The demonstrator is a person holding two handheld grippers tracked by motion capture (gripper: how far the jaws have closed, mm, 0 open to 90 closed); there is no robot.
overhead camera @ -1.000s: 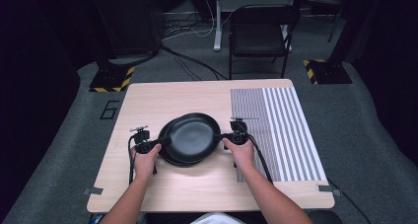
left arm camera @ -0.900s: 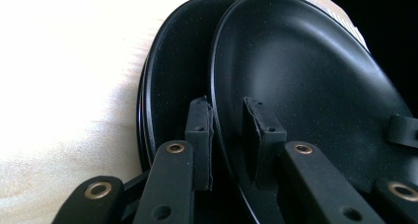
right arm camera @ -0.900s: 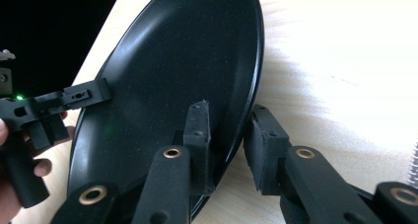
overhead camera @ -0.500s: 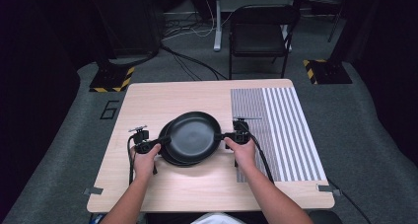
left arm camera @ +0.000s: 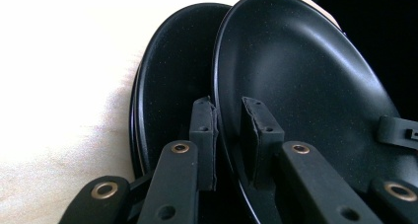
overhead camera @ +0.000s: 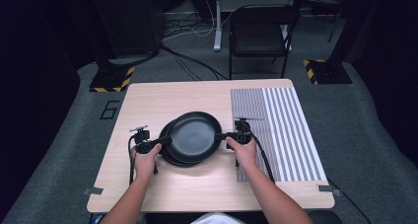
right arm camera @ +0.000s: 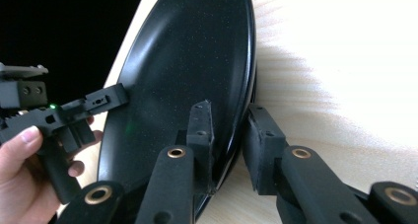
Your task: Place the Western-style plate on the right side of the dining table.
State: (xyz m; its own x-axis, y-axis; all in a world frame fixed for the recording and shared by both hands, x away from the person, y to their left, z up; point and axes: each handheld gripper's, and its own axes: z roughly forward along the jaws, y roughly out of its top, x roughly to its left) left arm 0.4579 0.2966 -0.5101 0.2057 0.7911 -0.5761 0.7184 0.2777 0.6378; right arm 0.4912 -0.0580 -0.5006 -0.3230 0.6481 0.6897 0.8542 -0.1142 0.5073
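Observation:
Two black plates lie stacked on the wooden table (overhead camera: 197, 93). The top plate (overhead camera: 193, 135) sits slightly right of the lower plate (overhead camera: 170, 158), whose rim peeks out at the lower left. My left gripper (overhead camera: 165, 140) is shut on the top plate's left rim, and my right gripper (overhead camera: 223, 135) is shut on its right rim. In the left gripper view the top plate (left arm camera: 296, 76) has its edge between the jaws of my left gripper (left arm camera: 229, 135), with the lower plate (left arm camera: 167, 86) beside it. In the right gripper view the right gripper (right arm camera: 229, 140) clamps the plate (right arm camera: 187, 61), and the left gripper (right arm camera: 113, 98) holds the far rim.
A grey and white striped mat (overhead camera: 281, 130) covers the right part of the table, close to my right hand. A black chair (overhead camera: 259, 36) stands beyond the far edge. Bare wood lies behind and in front of the plates.

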